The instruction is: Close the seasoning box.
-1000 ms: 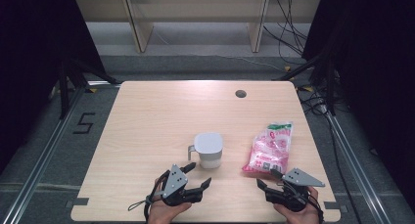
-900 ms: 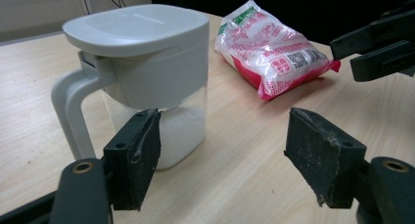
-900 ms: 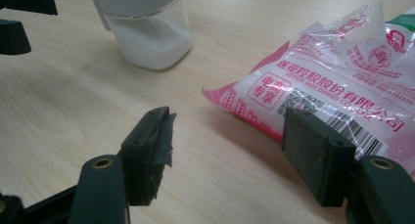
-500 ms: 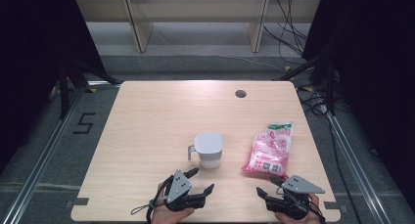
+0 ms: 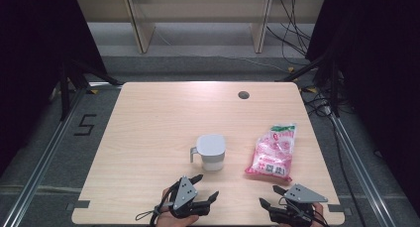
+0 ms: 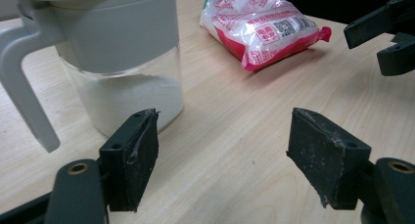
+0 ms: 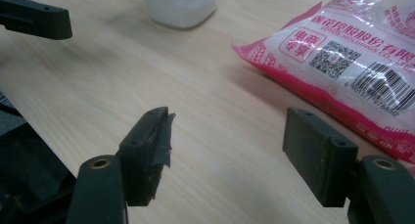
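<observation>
A grey-lidded clear jug [image 5: 210, 151] holding white powder stands mid-table, its handle to the left. To its right lies a pink and white bag [image 5: 274, 151]. My left gripper [image 5: 206, 186] is open at the near edge, just in front of the jug. In the left gripper view the jug [image 6: 112, 53] rises close beyond the left jaw, and the bag [image 6: 262, 26] lies farther back. My right gripper [image 5: 268, 195] is open near the front edge, short of the bag. The bag [image 7: 352, 57] lies just past its right jaw, not touching. Nothing is between either pair of jaws.
The wooden table [image 5: 163, 118] has a round cable hole [image 5: 243, 94] near its far edge. Wooden shelving legs [image 5: 140, 28] stand on the floor behind it. Cables [image 5: 297, 33] trail at the far right. Dark curtains flank both sides.
Both grippers have drawn back toward the near edge of the table, away from the jug and the bag. The jug and bag have not moved.
</observation>
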The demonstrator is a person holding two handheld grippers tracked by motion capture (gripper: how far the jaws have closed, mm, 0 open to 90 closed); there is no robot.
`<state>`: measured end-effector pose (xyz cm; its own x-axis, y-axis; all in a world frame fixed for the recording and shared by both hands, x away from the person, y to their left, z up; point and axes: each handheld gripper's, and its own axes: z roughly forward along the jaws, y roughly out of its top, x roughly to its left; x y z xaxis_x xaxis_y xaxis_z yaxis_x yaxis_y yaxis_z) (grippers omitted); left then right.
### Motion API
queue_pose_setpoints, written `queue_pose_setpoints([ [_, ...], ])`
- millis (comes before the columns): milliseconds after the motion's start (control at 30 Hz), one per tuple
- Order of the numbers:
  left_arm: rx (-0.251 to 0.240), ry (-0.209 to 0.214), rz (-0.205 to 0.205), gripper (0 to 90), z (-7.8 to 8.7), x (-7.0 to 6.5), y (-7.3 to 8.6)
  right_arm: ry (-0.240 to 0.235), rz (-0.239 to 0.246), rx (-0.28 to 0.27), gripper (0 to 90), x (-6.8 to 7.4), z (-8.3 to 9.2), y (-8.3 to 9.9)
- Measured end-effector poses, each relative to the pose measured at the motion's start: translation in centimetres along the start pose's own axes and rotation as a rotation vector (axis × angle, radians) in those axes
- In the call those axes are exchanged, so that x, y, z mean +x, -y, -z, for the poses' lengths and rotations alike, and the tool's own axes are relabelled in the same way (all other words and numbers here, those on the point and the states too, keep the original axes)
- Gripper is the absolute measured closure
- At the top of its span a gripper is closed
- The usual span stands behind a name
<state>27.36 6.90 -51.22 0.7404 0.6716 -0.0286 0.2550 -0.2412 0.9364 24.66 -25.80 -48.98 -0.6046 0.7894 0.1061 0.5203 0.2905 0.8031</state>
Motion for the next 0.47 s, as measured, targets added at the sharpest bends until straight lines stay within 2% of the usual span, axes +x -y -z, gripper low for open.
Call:
queue_pose_setpoints([
  [33,0.002,0.004,-0.004,26.7,0.00,-0.07,-0.02,-0.002,0.023,0.014,35.1,-0.09,0.04,0.04],
  [100,0.000,0.015,-0.017,26.7,-0.05,-0.08,-0.02,0.000,0.028,0.016,35.1,0.00,0.04,0.19],
  [133,-0.004,0.013,-0.002,26.7,-0.11,-0.18,0.03,0.004,0.043,0.019,35.0,-0.03,0.06,0.21],
  [167,0.009,0.008,-0.038,26.5,0.00,0.06,0.00,-0.006,0.037,0.024,35.0,0.03,0.07,0.24],
  [200,0.012,0.004,-0.043,26.5,0.02,0.17,0.04,-0.018,0.039,0.026,34.9,0.06,-0.03,0.27],
  [233,0.014,0.000,-0.007,26.4,0.04,-0.01,0.13,-0.013,0.038,0.028,35.0,0.11,-0.01,0.34],
  [267,0.017,-0.001,-0.010,26.3,0.04,0.05,0.15,-0.008,0.056,0.029,34.9,0.02,0.01,0.35],
  [300,0.012,-0.002,0.005,26.3,-0.01,-0.03,0.20,-0.009,0.013,0.037,34.9,0.32,0.06,0.44],
  [333,0.016,0.005,-0.016,26.3,-0.01,0.18,0.21,-0.016,0.040,0.036,34.8,0.04,0.00,0.40],
  [400,0.008,-0.004,0.007,25.9,-0.03,0.14,0.22,-0.013,0.041,0.039,34.8,0.05,0.07,0.42],
  [467,0.017,-0.009,-0.002,25.7,0.08,0.26,0.19,-0.016,0.041,0.038,34.8,0.02,0.06,0.43],
])
